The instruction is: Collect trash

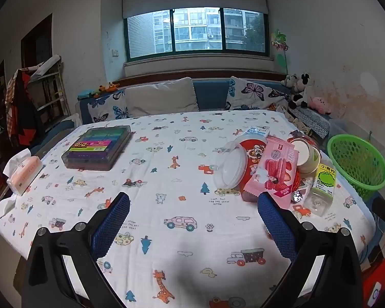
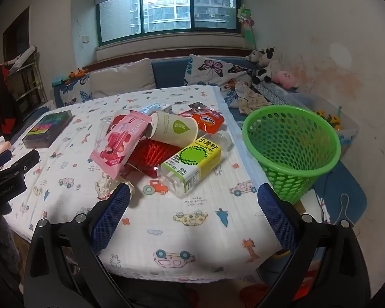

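Both grippers are hanging over the near edge of the table, tipped downward, and both are spread wide with nothing at all between the blue pads: the left gripper (image 1: 193, 218) sits over bare cloth, the right gripper (image 2: 193, 210) over the corner nearest the bin. Biggest thing in the room is the table (image 1: 166, 261) itself, covered in a white cloth printed with little cars, giraffes and trees. Off its right side stands a green mesh basket (image 2: 292, 148), tilted a bit, looks empty from what I can see. All the trash is heaped in one pile on the right part of the table, just beside that basket. In the pile: a pink snack wrapper (image 2: 122, 141) lying across the top, a clear bottle with a yellow-green label (image 2: 192, 164) on its side at the front, a paper cup (image 2: 174, 128) tipped over behind it, a clear plastic tub (image 1: 229, 166) on its side on the left of the heap, some red honeycomb paper (image 2: 151, 156) underneath, an orange pouch (image 2: 208, 122) at the back, and a small crumpled wrapper (image 2: 104, 186) right by the right gripper's left finger, can't tell if they touch. Well apart on the left are a dark case of coloured pens (image 1: 97, 148) and a tissue pack (image 1: 25, 172) near the edge.
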